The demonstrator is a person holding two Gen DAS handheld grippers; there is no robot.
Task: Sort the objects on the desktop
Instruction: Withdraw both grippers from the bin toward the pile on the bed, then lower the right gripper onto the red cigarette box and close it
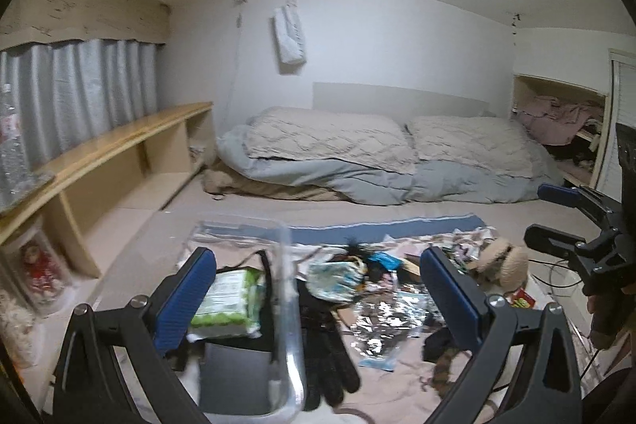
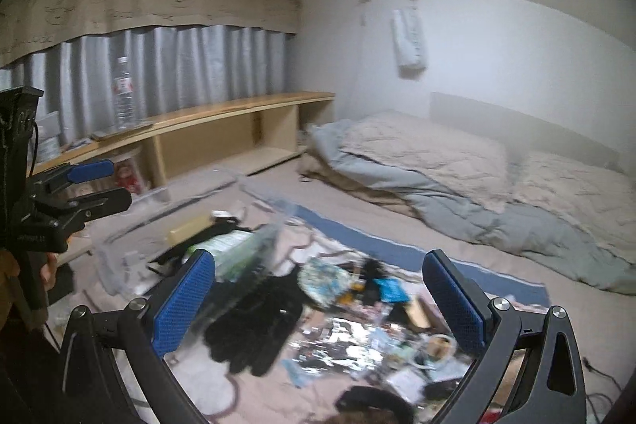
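Observation:
A heap of small objects lies on a patterned cloth (image 1: 397, 225) on the floor. Among them are a black glove (image 1: 326, 352) (image 2: 258, 324), silver foil (image 1: 385, 320) (image 2: 342, 344) and a floral pouch (image 1: 338, 275) (image 2: 324, 281). A clear plastic bin (image 1: 287, 265) (image 2: 274, 237) at the left holds a green wipes packet (image 1: 226, 301) (image 2: 230, 245). My left gripper (image 1: 318, 297) (image 2: 103, 185) hovers open above the bin's right wall and the glove. My right gripper (image 2: 318, 301) (image 1: 548, 215) hangs open over the heap, holding nothing.
Grey and beige bedding (image 1: 357, 153) lies along the far wall. A low wooden shelf (image 1: 119, 146) with a water bottle (image 2: 123, 94) runs along the curtain at the left. A doll in a case (image 1: 37, 269) stands under it. A tan hat (image 1: 505, 261) and cables (image 1: 556, 277) lie at the right.

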